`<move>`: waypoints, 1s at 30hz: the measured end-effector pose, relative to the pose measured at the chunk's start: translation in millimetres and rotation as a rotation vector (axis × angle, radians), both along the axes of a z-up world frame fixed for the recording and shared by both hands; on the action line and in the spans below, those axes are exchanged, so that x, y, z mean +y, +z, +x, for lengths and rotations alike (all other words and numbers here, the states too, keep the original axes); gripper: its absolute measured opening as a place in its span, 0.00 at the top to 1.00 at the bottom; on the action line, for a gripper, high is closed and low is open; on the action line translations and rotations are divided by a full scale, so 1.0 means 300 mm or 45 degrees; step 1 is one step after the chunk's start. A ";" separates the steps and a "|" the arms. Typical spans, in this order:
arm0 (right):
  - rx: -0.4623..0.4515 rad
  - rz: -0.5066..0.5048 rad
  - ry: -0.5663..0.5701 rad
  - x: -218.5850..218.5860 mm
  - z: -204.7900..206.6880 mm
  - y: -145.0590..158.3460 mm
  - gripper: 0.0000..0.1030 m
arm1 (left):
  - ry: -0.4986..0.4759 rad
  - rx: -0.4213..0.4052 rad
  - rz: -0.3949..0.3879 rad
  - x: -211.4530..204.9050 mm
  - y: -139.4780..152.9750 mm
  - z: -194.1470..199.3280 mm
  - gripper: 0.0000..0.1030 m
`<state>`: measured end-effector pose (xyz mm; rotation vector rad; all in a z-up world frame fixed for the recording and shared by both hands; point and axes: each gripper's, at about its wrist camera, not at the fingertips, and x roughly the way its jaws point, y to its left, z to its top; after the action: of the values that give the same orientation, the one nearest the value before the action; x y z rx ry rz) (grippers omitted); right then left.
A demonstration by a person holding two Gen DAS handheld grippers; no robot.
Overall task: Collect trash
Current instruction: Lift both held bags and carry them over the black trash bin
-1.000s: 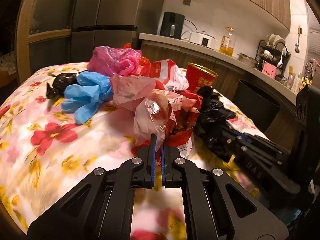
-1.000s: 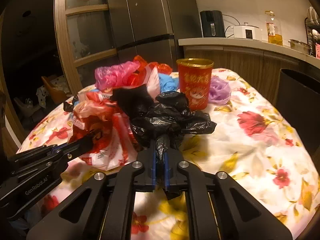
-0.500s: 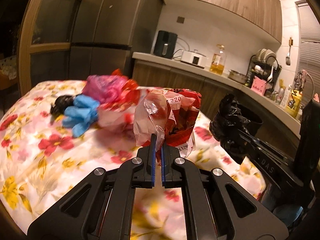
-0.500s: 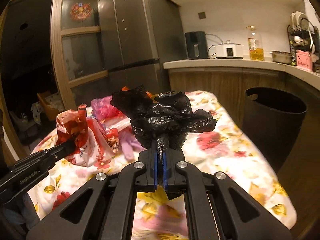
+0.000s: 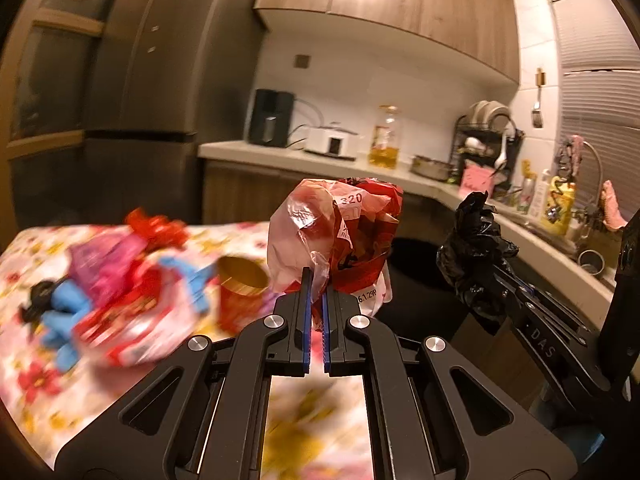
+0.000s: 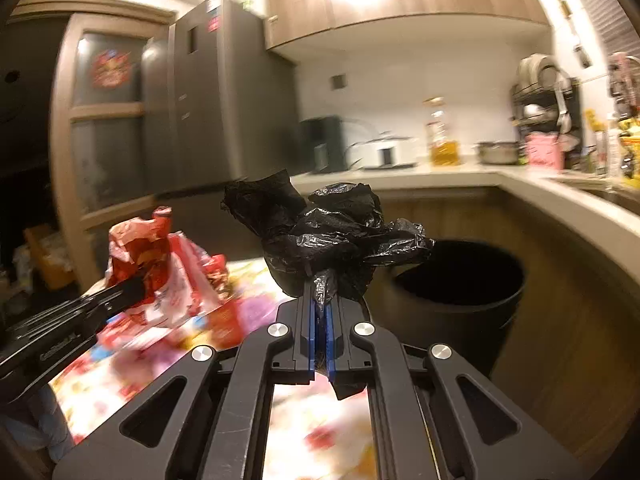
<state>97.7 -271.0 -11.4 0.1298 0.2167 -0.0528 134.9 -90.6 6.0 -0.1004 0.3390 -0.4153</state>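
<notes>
Left gripper [image 5: 315, 280] clamps crumpled red-and-clear plastic wrapper [image 5: 340, 236], right gripper [image 6: 320, 292] pinches scrunched black plastic bag [image 6: 324, 232], both held clear of floral tablecloth's [image 5: 36, 248] edge w/ round black bin [image 6: 460, 292] just beyond, prob. for dropping.

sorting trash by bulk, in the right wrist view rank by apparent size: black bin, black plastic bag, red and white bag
1. black bin
2. black plastic bag, close to the camera, so likely flattered
3. red and white bag, similar in size; order with 2 unsure

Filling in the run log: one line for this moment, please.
left gripper: shut on red-and-white bag | right gripper: shut on black bag | both lifted | black bin ahead
</notes>
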 end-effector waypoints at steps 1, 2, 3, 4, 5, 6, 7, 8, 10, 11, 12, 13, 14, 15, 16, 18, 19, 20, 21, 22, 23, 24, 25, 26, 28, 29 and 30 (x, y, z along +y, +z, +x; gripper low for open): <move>-0.014 -0.001 -0.042 -0.036 0.014 0.013 0.95 | -0.024 -0.008 -0.006 -0.040 0.014 0.026 0.97; -0.022 -0.001 -0.064 -0.056 0.022 0.017 0.95 | -0.039 -0.013 -0.010 -0.066 0.020 0.040 0.97; -0.032 0.001 -0.088 -0.080 0.032 0.024 0.95 | -0.054 -0.019 -0.013 -0.098 0.027 0.059 0.97; -0.039 0.004 -0.113 -0.105 0.048 0.031 0.95 | -0.068 -0.023 -0.013 -0.127 0.033 0.076 0.97; -0.046 0.008 -0.129 -0.128 0.061 0.036 0.95 | -0.086 -0.033 -0.010 -0.168 0.038 0.100 0.97; -0.052 0.008 -0.143 -0.149 0.071 0.040 0.95 | -0.100 -0.037 -0.009 -0.200 0.041 0.121 0.97; -0.057 0.007 -0.161 -0.173 0.086 0.043 0.95 | -0.114 -0.037 -0.011 -0.226 0.044 0.137 0.97; -0.060 0.009 -0.170 -0.189 0.103 0.047 0.95 | -0.133 -0.035 -0.013 -0.263 0.044 0.163 0.97; -0.062 0.017 -0.191 -0.229 0.133 0.050 0.95 | -0.152 -0.037 -0.009 -0.313 0.041 0.196 0.97; -0.064 0.021 -0.199 -0.246 0.147 0.049 0.95 | -0.163 -0.034 -0.006 -0.343 0.038 0.216 0.97; -0.062 0.027 -0.210 -0.263 0.163 0.050 0.95 | -0.173 -0.031 -0.004 -0.367 0.039 0.235 0.97; -0.061 0.037 -0.215 -0.279 0.170 0.047 0.95 | -0.182 -0.030 0.001 -0.396 0.034 0.256 0.97; -0.056 0.046 -0.219 -0.289 0.185 0.045 0.95 | -0.188 -0.028 0.008 -0.415 0.028 0.270 0.97; -0.052 0.052 -0.226 -0.302 0.200 0.047 0.95 | -0.192 -0.027 0.012 -0.435 0.028 0.281 0.97; -0.049 0.055 -0.233 -0.314 0.212 0.042 0.95 | -0.196 -0.025 0.016 -0.453 0.025 0.293 0.97; -0.041 0.061 -0.242 -0.335 0.234 0.036 0.95 | -0.210 -0.021 0.024 -0.486 0.016 0.318 0.97; -0.037 0.066 -0.245 -0.346 0.243 0.033 0.95 | -0.215 -0.020 0.027 -0.499 0.010 0.328 0.97; -0.036 0.068 -0.249 -0.355 0.251 0.031 0.95 | -0.217 -0.019 0.034 -0.517 0.005 0.340 0.97; -0.034 0.069 -0.253 -0.364 0.258 0.028 0.95 | -0.219 -0.018 0.039 -0.536 0.003 0.352 0.97; -0.034 0.069 -0.255 -0.371 0.264 0.026 0.95 | -0.222 -0.011 0.042 -0.551 -0.004 0.367 0.97; -0.034 0.067 -0.258 -0.377 0.269 0.025 0.95 | -0.225 -0.006 0.040 -0.562 -0.006 0.376 0.97; -0.032 0.064 -0.258 -0.381 0.273 0.022 0.95 | -0.230 0.000 0.039 -0.571 -0.011 0.386 0.97; -0.032 0.063 -0.257 -0.389 0.279 0.021 0.95 | -0.231 0.001 0.039 -0.575 -0.016 0.390 0.97; -0.031 0.064 -0.257 -0.394 0.286 0.021 0.95 | -0.233 0.003 0.040 -0.583 -0.020 0.399 0.97; -0.029 0.070 -0.251 -0.407 0.297 0.019 0.95 | -0.240 0.009 0.042 -0.598 -0.026 0.412 0.97; -0.028 0.071 -0.250 -0.411 0.303 0.018 0.95 | -0.241 0.014 0.043 -0.606 -0.030 0.420 0.97; -0.027 0.072 -0.248 -0.414 0.308 0.017 0.95 | -0.244 0.020 0.044 -0.613 -0.035 0.429 0.97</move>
<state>190.0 -395.2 -6.3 0.2078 0.1839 -0.2392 263.5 -274.5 -4.4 -0.0371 0.3726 -0.5980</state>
